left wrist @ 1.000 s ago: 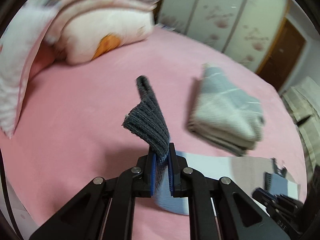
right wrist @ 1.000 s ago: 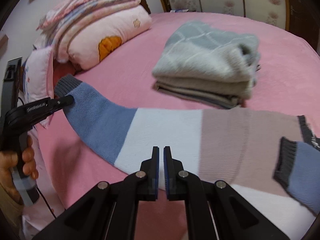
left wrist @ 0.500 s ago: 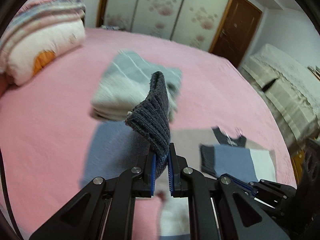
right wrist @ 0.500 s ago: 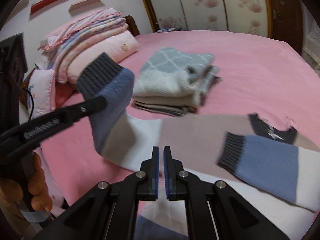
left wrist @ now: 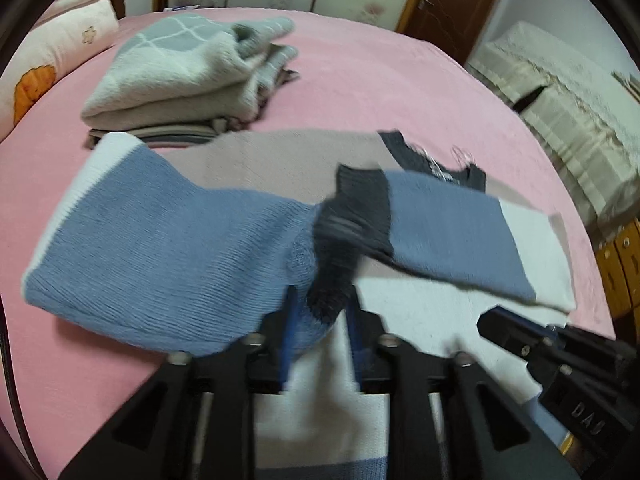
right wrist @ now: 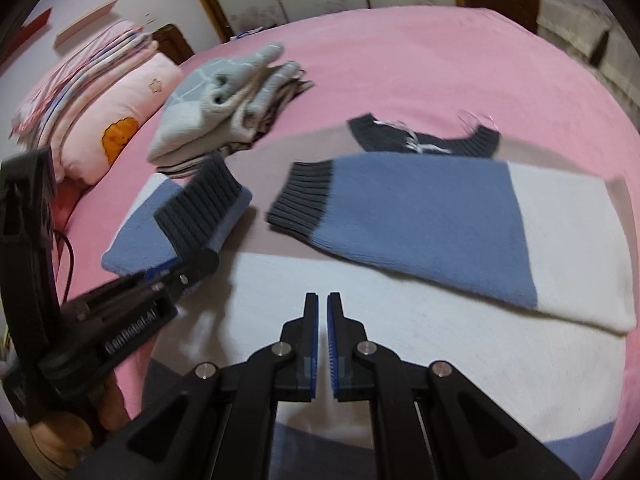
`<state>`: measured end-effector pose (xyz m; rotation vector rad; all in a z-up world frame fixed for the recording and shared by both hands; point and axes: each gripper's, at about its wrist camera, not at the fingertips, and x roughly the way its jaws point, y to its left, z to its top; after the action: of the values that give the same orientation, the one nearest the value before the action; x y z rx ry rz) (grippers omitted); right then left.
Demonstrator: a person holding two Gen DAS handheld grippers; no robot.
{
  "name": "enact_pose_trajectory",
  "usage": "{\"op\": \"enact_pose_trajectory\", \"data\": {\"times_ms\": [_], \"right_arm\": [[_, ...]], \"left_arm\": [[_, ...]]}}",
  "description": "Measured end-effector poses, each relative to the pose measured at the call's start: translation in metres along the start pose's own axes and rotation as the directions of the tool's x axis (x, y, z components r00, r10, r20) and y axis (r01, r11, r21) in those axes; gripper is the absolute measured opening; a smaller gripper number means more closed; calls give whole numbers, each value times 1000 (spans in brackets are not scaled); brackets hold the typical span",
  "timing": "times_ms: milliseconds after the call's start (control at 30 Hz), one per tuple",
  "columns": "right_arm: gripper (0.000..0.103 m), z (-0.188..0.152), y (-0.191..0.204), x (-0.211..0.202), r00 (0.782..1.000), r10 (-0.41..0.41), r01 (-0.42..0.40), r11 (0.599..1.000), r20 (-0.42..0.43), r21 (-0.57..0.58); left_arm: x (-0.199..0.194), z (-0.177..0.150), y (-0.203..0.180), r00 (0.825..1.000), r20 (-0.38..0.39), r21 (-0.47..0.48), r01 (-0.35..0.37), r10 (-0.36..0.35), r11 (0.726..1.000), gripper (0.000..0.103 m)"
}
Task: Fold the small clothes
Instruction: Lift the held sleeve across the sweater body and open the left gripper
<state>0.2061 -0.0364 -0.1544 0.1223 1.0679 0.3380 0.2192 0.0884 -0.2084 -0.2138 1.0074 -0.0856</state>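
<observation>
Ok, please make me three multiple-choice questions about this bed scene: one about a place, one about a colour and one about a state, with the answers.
1. Where does the folded stack lie?
A) on the pillow
B) on the bed, beyond the sweater
C) on the floor

2. What colour are the sleeve cuffs of the sweater?
A) red
B) yellow
C) dark grey

3. How do the right tongs stand?
A) shut, with nothing between them
B) wide open
C) clamped on a sleeve

Answers:
1 B, the stack rests on the pink sheet past the sweater.
2 C, both ribbed sleeve ends are dark grey.
3 A, they nearly meet above the white knit and hold nothing.
</observation>
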Motion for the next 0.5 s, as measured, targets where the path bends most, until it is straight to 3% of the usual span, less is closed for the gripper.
{"op": "enact_pose_trajectory", "data": {"times_ms": [167, 333, 467, 500], "right_arm": [[5, -3, -1, 2, 1000, 9, -9, 1000, -9, 4], [5, -1, 0, 9, 998, 58, -58, 998, -32, 23], [5, 5, 4, 15, 993, 109, -107, 993, -42, 51], [11, 7, 6, 16, 992, 119, -117, 992, -43, 56]], "left_arm": [[-3, -10, 3, 1000, 1, 22, 2, -2, 1000, 37], [-32, -22, 23, 998, 62, -29, 28, -26, 999, 55], [-57, -33, 43, 993, 115, -60, 21, -14, 998, 55], [-63, -35, 49, 991, 133, -65, 5, 3, 998, 55]]}}
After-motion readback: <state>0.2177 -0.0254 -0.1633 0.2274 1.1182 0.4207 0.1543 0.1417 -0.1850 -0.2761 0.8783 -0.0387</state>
